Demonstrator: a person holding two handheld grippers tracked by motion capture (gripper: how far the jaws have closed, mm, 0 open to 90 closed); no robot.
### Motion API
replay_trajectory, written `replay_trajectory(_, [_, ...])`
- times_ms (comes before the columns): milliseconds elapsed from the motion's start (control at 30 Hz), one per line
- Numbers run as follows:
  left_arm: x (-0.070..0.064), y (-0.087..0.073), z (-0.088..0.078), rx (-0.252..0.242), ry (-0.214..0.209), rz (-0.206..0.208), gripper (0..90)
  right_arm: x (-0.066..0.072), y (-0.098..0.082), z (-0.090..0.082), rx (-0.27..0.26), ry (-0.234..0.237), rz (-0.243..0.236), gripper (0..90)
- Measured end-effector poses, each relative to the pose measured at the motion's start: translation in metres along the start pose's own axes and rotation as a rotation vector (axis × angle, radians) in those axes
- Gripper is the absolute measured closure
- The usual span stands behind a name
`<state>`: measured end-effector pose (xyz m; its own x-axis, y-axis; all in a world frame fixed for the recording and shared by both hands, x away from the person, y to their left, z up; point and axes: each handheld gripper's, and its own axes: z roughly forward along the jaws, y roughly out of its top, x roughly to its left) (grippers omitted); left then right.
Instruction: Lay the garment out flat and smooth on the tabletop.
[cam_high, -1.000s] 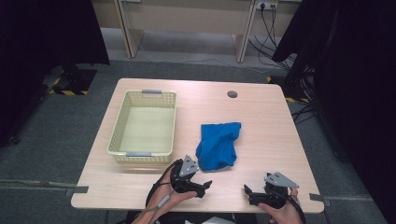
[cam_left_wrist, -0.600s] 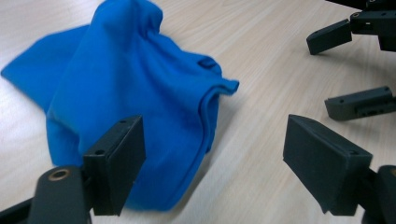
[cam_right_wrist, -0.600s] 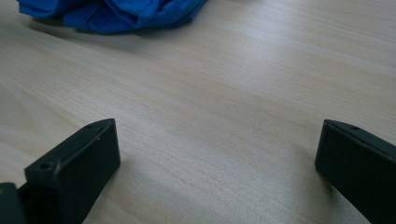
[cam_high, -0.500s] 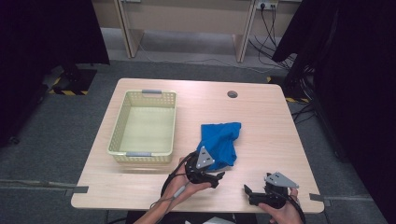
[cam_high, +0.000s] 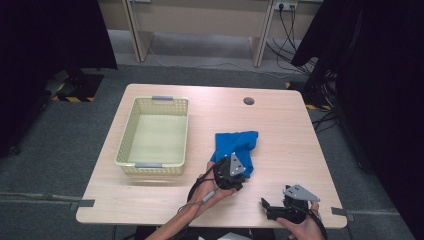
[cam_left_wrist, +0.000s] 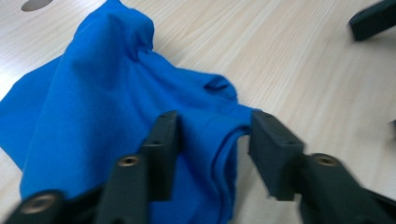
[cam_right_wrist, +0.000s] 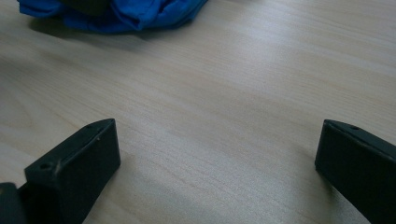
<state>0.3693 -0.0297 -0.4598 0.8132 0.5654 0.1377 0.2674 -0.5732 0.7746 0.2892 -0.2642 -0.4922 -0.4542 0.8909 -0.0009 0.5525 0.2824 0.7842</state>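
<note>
A crumpled blue cloth (cam_high: 239, 142) lies in the middle of the wooden table (cam_high: 280, 130). My left gripper (cam_high: 229, 172) sits at the cloth's near edge. In the left gripper view the cloth (cam_left_wrist: 93, 93) has a fold between the two black jaws of that gripper (cam_left_wrist: 212, 130). The jaws have just been closing; the left one touches the fabric, while a thin strip of table still shows beside the right one. My right gripper (cam_high: 265, 207) rests low near the table's front right edge. Its jaws (cam_right_wrist: 215, 140) stand wide open over bare wood, with the cloth (cam_right_wrist: 121, 14) farther off.
A pale yellow plastic basket (cam_high: 127, 135) with nothing in it stands on the table's left half. A round cable hole (cam_high: 248, 101) sits near the far edge. The right gripper's jaw tip (cam_left_wrist: 373, 18) shows at the top right of the left gripper view.
My left gripper has moved rightward and forward from the table's front onto the cloth's near edge. The right gripper has stayed put.
</note>
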Motion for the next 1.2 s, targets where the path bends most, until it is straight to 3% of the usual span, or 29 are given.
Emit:
replay_trajectory(133, [0.003,-0.001,0.003,0.012,0.023,0.015,71.2,0.0,0.0,0.0,0.001,0.0,0.0,0.3])
replay_trajectory(367, [0.018,0.0,-0.008,0.009,0.013,-0.024,79.2,0.0,0.0,0.0,0.0,0.0,0.0,0.3])
replay_trajectory(633, [0.046,-0.006,-0.023,-0.004,0.113,-0.087,81.2,0.0,0.0,0.0,0.002,0.0,0.0,0.3])
replay_trajectory(700, [0.047,-0.008,-0.024,0.014,0.153,-0.071,80.3,0.0,0.001,0.0,0.004,0.001,0.001,0.2])
replay_trajectory(767, [0.045,-0.011,-0.023,0.034,0.156,-0.071,77.6,0.0,0.0,0.0,0.004,0.002,0.001,0.3])
replay_trajectory(900, [0.047,-0.014,-0.018,0.04,0.145,-0.117,70.9,0.0,0.001,0.0,0.011,0.002,0.001,0.3])
replay_trajectory(1100, [0.052,-0.015,-0.005,0.047,0.147,-0.177,41.9,0.0,0.002,0.0,0.019,0.004,0.002,0.3])
replay_trajectory(1200, [0.051,-0.016,0.002,0.065,0.134,-0.181,35.4,0.0,0.002,0.0,0.018,0.004,0.001,0.3])
